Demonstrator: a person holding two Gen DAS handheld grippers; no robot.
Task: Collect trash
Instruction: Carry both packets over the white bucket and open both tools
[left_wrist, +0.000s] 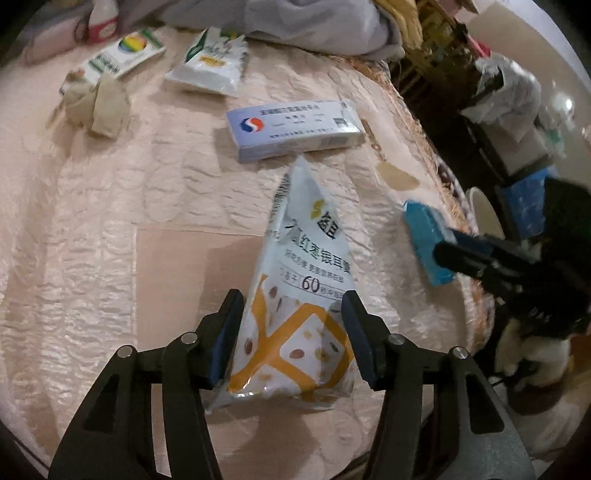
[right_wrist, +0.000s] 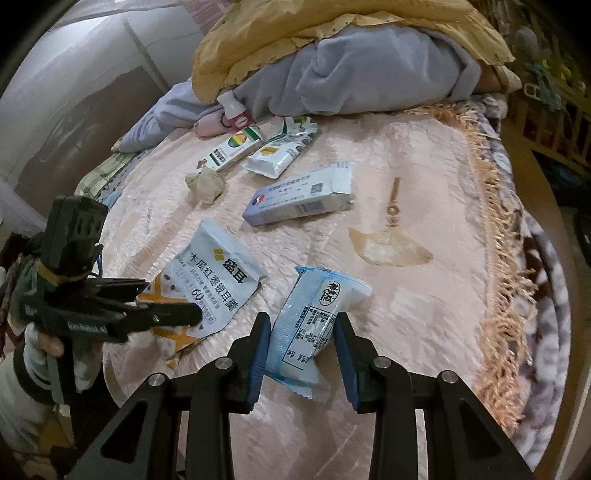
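Your left gripper (left_wrist: 291, 332) sits low over the pink quilted bedspread (left_wrist: 110, 221), its jaws set wide on either side of the white-and-orange snack pouch (left_wrist: 299, 295). The pouch lies between the blue pads (left_wrist: 225, 336); whether they touch it cannot be told from the left wrist view. In the right wrist view the same pouch (right_wrist: 218, 280) lies flat on the bed with the left gripper (right_wrist: 177, 317) over its near corner.

Your right gripper (right_wrist: 301, 350) straddles the pale blue wrapper (right_wrist: 314, 317), jaws wide, with a visible gap on each side of the packet. From the left wrist view this wrapper (left_wrist: 424, 240) lies near the fringed edge of the bed, to the right of the pouch, with the right gripper (left_wrist: 480, 258) at its near end.

Further trash lies beyond both grippers:
- a long blue-and-white carton (right_wrist: 303, 199), just past the pouch
- a white-and-green sachet (right_wrist: 280, 155)
- a white box with a round multicoloured logo (right_wrist: 232, 147)
- a crumpled beige tissue (right_wrist: 207, 184), just beside that box
- a small white bottle with a red label (right_wrist: 234, 110), against the heaped grey and yellow bedding (right_wrist: 351, 66)
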